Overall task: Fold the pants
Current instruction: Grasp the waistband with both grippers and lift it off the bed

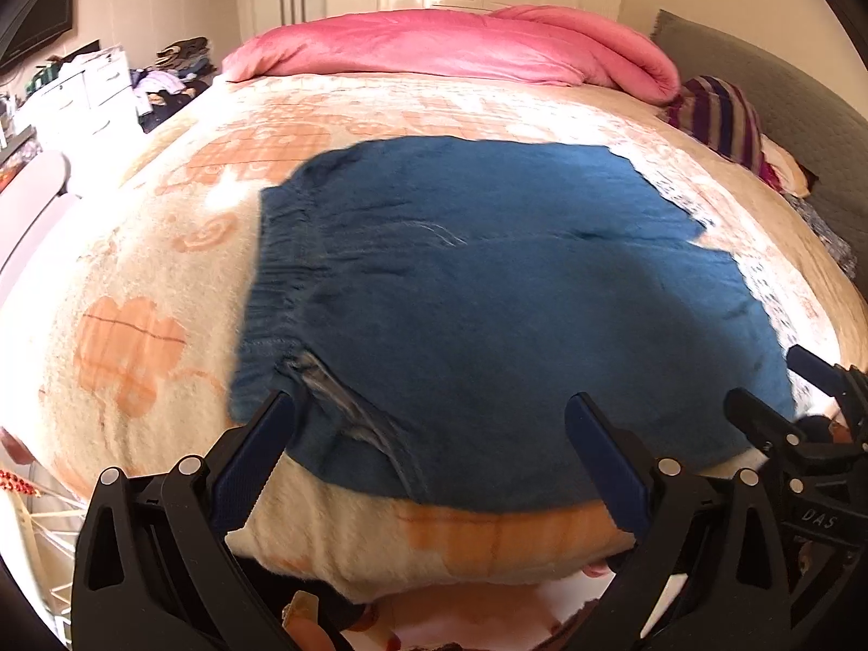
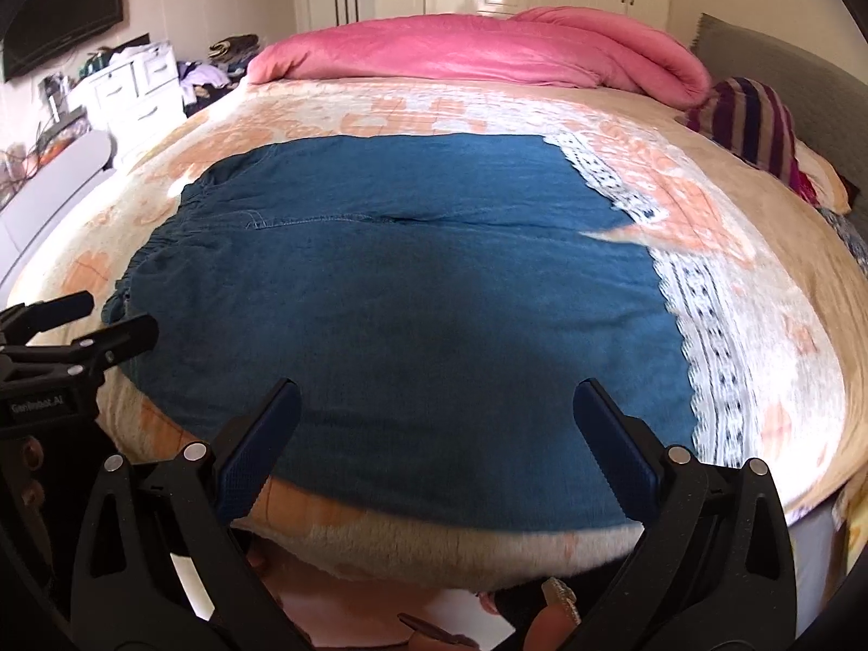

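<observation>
**Both grippers open at near edge of bed**

Blue pants lie spread flat on the cream-and-orange blanket, elastic waistband to the left, white lace hems to the right. Left gripper hovers level over the waistband corner near the pocket, fingers spread wide, holding nothing. Right gripper hovers over the near leg, likewise spread wide and empty. Pink duvet bunched at the far side.

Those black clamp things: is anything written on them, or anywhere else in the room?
"DAS" stands on the black body of the right gripper, seen in the left wrist view.
"GenRobot.AI", small and slightly blurred, stands on the black body of the left gripper, seen in the right wrist view.
No other text is readable.
</observation>
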Demonstrator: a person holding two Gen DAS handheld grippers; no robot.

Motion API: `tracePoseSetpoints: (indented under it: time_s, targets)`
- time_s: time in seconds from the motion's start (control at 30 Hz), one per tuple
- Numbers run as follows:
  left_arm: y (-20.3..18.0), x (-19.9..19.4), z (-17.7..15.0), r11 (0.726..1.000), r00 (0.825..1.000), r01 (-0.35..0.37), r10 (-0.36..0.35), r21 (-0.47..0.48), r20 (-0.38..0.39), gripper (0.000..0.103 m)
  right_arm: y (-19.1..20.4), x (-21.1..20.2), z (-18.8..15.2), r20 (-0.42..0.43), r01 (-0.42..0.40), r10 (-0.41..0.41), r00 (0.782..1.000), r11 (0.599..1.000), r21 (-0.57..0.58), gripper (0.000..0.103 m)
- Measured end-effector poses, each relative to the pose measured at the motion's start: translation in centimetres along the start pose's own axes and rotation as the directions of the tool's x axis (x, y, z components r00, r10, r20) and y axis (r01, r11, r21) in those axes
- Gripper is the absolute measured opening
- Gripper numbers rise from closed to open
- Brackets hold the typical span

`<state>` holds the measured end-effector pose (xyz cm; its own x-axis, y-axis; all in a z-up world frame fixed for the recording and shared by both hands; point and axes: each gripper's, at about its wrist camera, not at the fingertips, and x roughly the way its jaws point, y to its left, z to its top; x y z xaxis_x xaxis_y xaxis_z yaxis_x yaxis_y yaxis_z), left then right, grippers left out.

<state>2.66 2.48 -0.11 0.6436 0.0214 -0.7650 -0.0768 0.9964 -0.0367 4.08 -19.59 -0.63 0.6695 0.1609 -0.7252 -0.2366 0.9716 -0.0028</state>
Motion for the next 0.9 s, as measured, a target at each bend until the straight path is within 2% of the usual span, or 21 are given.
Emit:
tracePoseSetpoints:
  time_s: [0.3, 0.43, 0.73, 0.9]
  targets:
    - [2.9, 1.9, 3.4, 0.998, 1.000, -0.019, 0.020, -0.058, 0.012, 0.099, 0.7, 2.9, 3.4, -0.016, -0.047, 0.046, 0.999, 0.998, -0.030, 0.095]
    - [4.2, 3.1, 5.3, 0.996, 0.999, -0.050, 0.052, -0.075, 0.015, 0.099, 0.5, 4.3, 4.9, -0.034, -0.066, 0.065, 0.997, 0.997, -0.029, 0.095]
    - [7.3, 6.0, 9.3, 0.986, 0.997, -0.077, 0.080, -0.145, 0.017, 0.099, 0.0, 7.2, 10.4, -0.006, -0.079, 0.079, 0.997, 0.996, -0.028, 0.095]
    - [9.0, 7.5, 11.5, 0.981, 0.995, -0.095, 0.100, -0.169, 0.024, 0.099, 1.2, 8.9, 12.7, -0.009, -0.102, 0.102, 0.995, 0.991, -0.081, 0.095]
